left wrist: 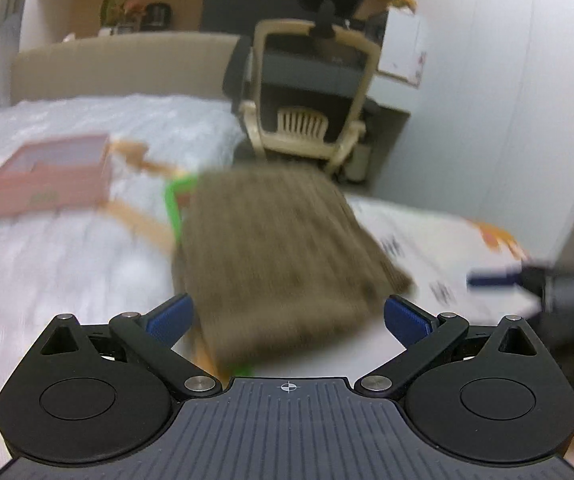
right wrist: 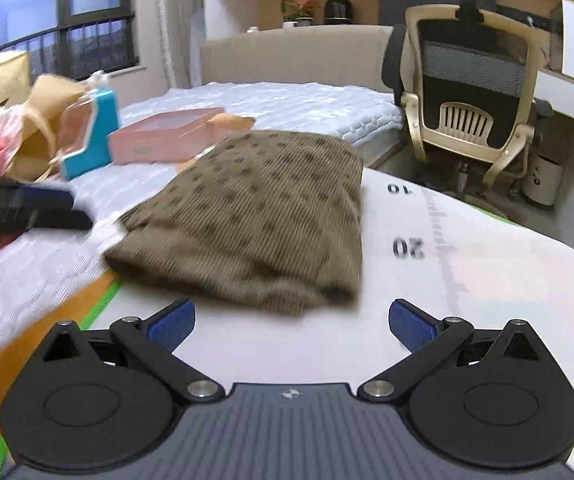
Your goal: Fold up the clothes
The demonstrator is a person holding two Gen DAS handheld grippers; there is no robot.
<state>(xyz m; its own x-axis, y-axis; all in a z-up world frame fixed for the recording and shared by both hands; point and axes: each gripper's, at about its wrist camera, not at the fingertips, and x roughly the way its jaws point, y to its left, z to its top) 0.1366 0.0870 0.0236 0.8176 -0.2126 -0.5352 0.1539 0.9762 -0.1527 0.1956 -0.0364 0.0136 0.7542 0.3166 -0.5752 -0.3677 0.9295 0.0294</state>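
Both grippers spread wide, empty: left gripper (left wrist: 287,316), right gripper (right wrist: 291,320), blue fingers (right wrist: 173,324) clear of cloth. Brown dotted ribbed knit garment (right wrist: 255,216) lies folded into a compact rectangle on white printed mat (right wrist: 487,272) atop the bed. Fold looks done; maybe squaring or stacking left. Right view shows window, pink flat box (right wrist: 167,136) sharply; left view is motion-blurred.
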